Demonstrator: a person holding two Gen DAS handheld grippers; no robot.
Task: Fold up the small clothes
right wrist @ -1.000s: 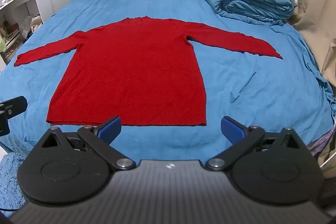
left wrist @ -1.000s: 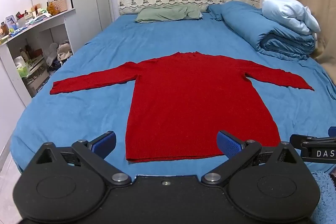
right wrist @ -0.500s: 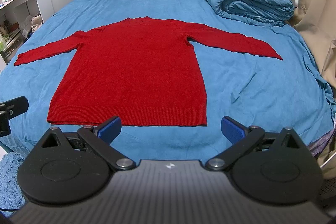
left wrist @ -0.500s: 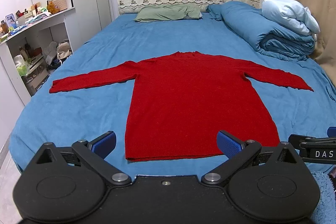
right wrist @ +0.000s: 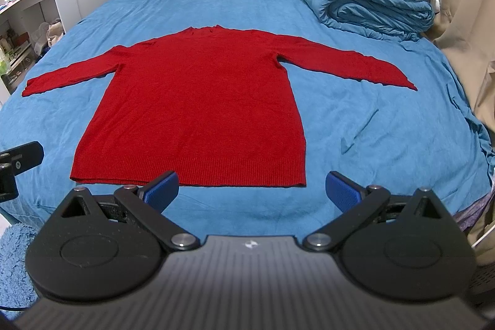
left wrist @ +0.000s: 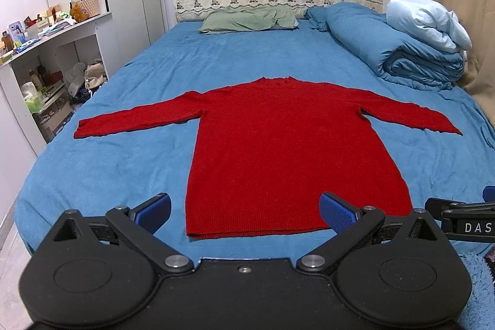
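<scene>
A red long-sleeved sweater [left wrist: 284, 144] lies flat on the blue bed sheet [left wrist: 123, 150], both sleeves spread out, hem toward me. It also shows in the right wrist view [right wrist: 198, 107]. My left gripper [left wrist: 246, 211] is open and empty, just short of the hem at the foot of the bed. My right gripper [right wrist: 252, 187] is open and empty, near the hem's right half. The right gripper's tip shows at the right edge of the left wrist view [left wrist: 464, 218].
A rolled blue duvet [left wrist: 393, 51] with a pale blue one on top lies at the bed's far right. A green pillow [left wrist: 247, 19] lies by the headboard. A white shelf unit [left wrist: 40, 73] stands left of the bed. A curtain [right wrist: 464, 5] hangs at the right.
Both grippers stay open. The views have barely shifted; the sweater has not moved.
</scene>
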